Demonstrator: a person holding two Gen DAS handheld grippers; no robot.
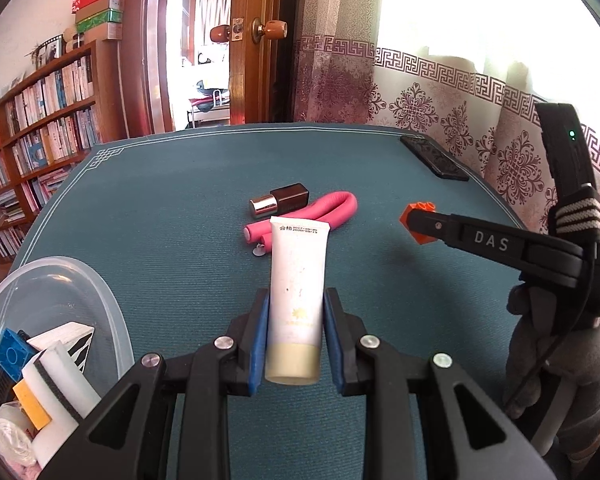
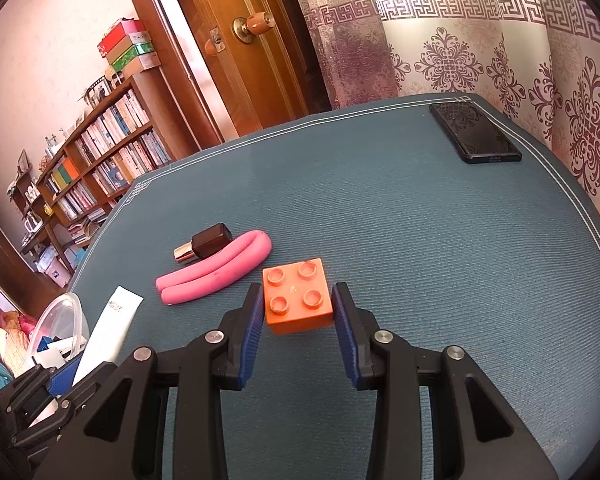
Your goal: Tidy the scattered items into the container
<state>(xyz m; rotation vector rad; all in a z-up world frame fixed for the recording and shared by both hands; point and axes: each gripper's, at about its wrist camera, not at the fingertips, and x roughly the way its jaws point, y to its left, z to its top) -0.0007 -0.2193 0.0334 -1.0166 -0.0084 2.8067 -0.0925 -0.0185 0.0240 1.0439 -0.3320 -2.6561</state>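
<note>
White tube (image 1: 296, 304) clamped between the blue pads of the left claw (image 1: 296, 320), cap end toward the camera. Orange brick (image 2: 298, 296), studs up, gripped by the right claw (image 2: 298, 312) above the teal worktop (image 2: 440, 260). Ahead of both claws: folded pink foam roller (image 1: 320, 212), with a dark bottle (image 1: 280, 202) just beyond it. Clear container (image 1: 100, 300), partly filled, lies left of the left claw. Black phone (image 2: 474, 132) far ahead, right.
</note>
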